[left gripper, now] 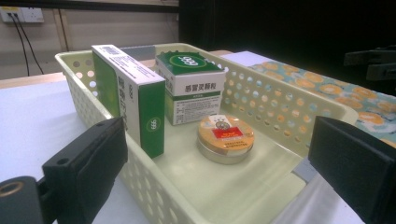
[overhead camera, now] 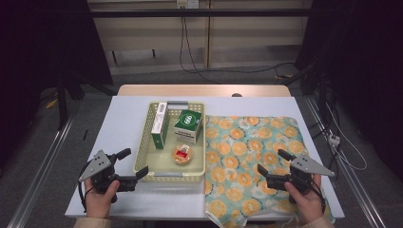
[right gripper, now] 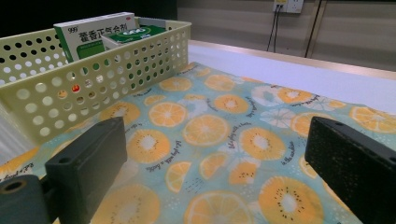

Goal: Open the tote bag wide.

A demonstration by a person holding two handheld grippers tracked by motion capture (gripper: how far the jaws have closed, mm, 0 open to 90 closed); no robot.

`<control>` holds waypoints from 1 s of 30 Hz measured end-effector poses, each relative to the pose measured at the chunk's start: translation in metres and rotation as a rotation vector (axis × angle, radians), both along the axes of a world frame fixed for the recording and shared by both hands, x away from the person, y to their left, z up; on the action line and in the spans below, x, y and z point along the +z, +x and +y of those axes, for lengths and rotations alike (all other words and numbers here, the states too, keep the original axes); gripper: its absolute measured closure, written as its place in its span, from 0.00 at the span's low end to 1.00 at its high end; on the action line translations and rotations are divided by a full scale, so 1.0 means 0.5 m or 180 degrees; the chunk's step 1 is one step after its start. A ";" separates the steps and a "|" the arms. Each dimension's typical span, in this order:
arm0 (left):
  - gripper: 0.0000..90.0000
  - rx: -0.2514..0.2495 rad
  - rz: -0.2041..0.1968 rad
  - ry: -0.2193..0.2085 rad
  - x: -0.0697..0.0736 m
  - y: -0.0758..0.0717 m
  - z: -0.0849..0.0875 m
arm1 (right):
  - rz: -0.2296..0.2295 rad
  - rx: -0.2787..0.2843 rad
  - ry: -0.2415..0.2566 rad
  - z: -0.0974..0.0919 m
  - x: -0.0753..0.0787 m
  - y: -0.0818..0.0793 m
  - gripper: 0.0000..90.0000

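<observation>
A pale yellow perforated basket (overhead camera: pixel 142 142) stands on the white table, left of centre. Inside it a tall green and white box (overhead camera: pixel 160 124) stands on its edge, next to a squat green and white box (overhead camera: pixel 188 125), with a round gold tin (overhead camera: pixel 183 155) nearer me. My left gripper (overhead camera: pixel 134 162) is open at the basket's near left corner, with nothing between its fingers (left gripper: pixel 88 163). In the left gripper view the tin (left gripper: pixel 225 138) lies just ahead. My right gripper (overhead camera: pixel 273 162) is open over the orange-fruit cloth (overhead camera: pixel 247 142), holding nothing.
The cloth (right gripper: pixel 219 126) covers the table's right half and hangs over the near edge. Bare white tabletop (overhead camera: pixel 121 118) lies left of the basket. A wooden strip (overhead camera: pixel 204 90) edges the far side. Cables and a power strip (overhead camera: pixel 334 139) lie on the floor to the right.
</observation>
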State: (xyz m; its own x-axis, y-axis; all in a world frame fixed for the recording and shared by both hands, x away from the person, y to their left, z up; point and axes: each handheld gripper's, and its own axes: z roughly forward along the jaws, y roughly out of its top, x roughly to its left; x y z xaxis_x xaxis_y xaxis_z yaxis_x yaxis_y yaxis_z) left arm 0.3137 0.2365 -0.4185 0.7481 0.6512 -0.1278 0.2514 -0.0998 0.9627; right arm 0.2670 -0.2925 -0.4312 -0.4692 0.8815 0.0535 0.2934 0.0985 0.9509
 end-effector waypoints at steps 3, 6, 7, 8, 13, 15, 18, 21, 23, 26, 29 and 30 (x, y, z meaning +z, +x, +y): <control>0.05 0.0002 -0.0006 0.0014 0.000 0.000 -0.002 | 0.0013 0.0011 0.0008 0.000 0.000 0.000 0.07; 0.05 0.0001 -0.0017 0.0023 -0.001 0.000 -0.003 | 0.0031 0.0040 -0.0009 0.001 0.001 0.001 0.07; 0.05 0.0003 -0.0019 0.0028 -0.001 0.000 -0.004 | 0.0032 0.0053 -0.0017 0.002 0.001 0.001 0.07; 0.05 0.0005 -0.0032 0.0039 0.000 0.000 -0.004 | 0.0043 0.0073 -0.0023 0.004 0.001 0.001 0.07; 0.05 0.0050 -0.0121 0.0084 0.002 0.001 -0.006 | 0.0163 0.0223 -0.0088 0.009 0.002 0.004 0.10; 0.05 0.0100 -0.0208 0.0166 0.003 0.002 -0.009 | 0.0212 0.0277 -0.0142 0.012 0.002 0.005 0.10; 0.05 0.0139 -0.0242 0.0200 0.004 0.003 -0.015 | 0.0240 0.0369 -0.0124 0.018 0.003 0.005 0.13; 0.04 0.0170 -0.0249 0.0255 0.007 0.003 -0.020 | 0.0236 0.0428 -0.0148 0.026 0.009 0.004 0.15; 0.03 0.0154 -0.0251 0.0248 0.008 0.003 -0.024 | 0.0249 0.0517 -0.0179 0.032 0.014 0.004 0.16; 0.03 0.0119 -0.0185 0.0208 0.007 0.003 -0.028 | 0.0272 0.0609 -0.0251 0.038 0.017 0.005 0.16; 0.03 0.0100 -0.0194 0.0190 0.009 0.002 -0.029 | 0.0401 0.0723 -0.0337 0.052 0.014 0.004 0.16; 0.03 0.0094 -0.0182 0.0162 0.009 0.002 -0.029 | 0.0475 0.0825 -0.0402 0.065 0.011 0.003 0.14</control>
State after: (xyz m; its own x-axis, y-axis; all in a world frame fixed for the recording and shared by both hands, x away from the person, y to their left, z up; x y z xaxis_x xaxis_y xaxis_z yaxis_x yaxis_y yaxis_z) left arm 0.3147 0.2221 -0.4140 0.7336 0.6776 -0.0517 0.1998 -0.1424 0.9694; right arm 0.2686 -0.2601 -0.4256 -0.6741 0.7377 0.0364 0.3784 0.3026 0.8748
